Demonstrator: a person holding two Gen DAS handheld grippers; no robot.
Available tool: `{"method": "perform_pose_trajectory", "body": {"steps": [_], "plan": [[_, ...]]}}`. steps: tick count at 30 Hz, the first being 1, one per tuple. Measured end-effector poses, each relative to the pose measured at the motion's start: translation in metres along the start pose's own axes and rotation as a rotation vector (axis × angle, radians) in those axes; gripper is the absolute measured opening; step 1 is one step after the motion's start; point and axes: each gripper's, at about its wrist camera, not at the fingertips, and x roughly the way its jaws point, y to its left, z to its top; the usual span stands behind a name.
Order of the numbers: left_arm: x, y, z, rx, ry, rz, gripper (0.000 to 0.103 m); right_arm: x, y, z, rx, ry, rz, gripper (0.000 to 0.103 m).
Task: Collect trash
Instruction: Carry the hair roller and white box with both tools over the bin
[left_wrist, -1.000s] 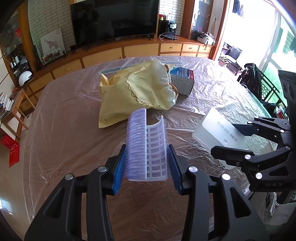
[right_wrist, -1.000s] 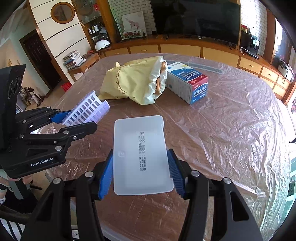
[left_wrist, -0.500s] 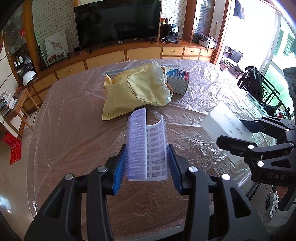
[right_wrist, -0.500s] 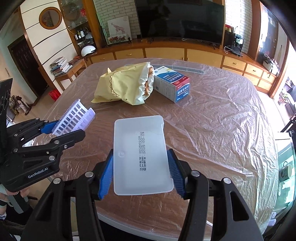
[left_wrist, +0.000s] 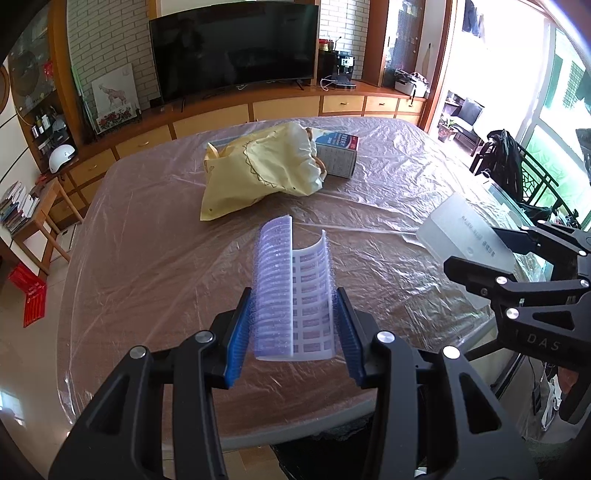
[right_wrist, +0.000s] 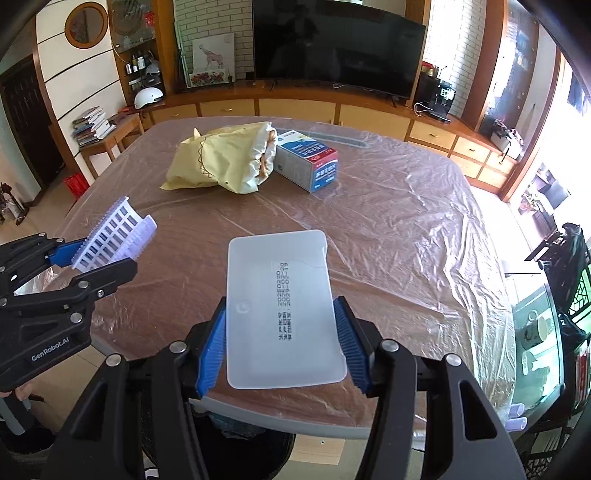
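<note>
My left gripper (left_wrist: 293, 332) is shut on a bent white and purple plastic blister sheet (left_wrist: 291, 291), held above the near part of the table; the same sheet (right_wrist: 114, 236) shows at the left of the right wrist view. My right gripper (right_wrist: 280, 339) is shut on a flat frosted white plastic lid (right_wrist: 280, 306) with a line of printed text, which also appears at the right of the left wrist view as the lid (left_wrist: 465, 232). Both are lifted off the table (right_wrist: 406, 240). A yellow bag (right_wrist: 225, 162) and a blue and white box (right_wrist: 308, 162) lie at the far side.
The table is covered with wrinkled clear plastic film (left_wrist: 147, 258). A dark bin opening (left_wrist: 321, 454) shows below the near table edge. A TV cabinet (left_wrist: 236, 110) stands behind, a small side table with books (right_wrist: 107, 129) at the left, a black chair (left_wrist: 509, 166) at the right.
Both grippers have drawn back towards the near table edge and risen a little, each keeping its item; the bag and box now look farther away.
</note>
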Motion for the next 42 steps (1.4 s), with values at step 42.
{"method": "perform_pose_trajectory", "body": {"steps": [42], "plan": [[-0.027,-0.05,-0.088,0.072,0.108,-0.042,0.045,-0.033,0.019,-0.093,-0.176,0.116,0.142,0.054]]}}
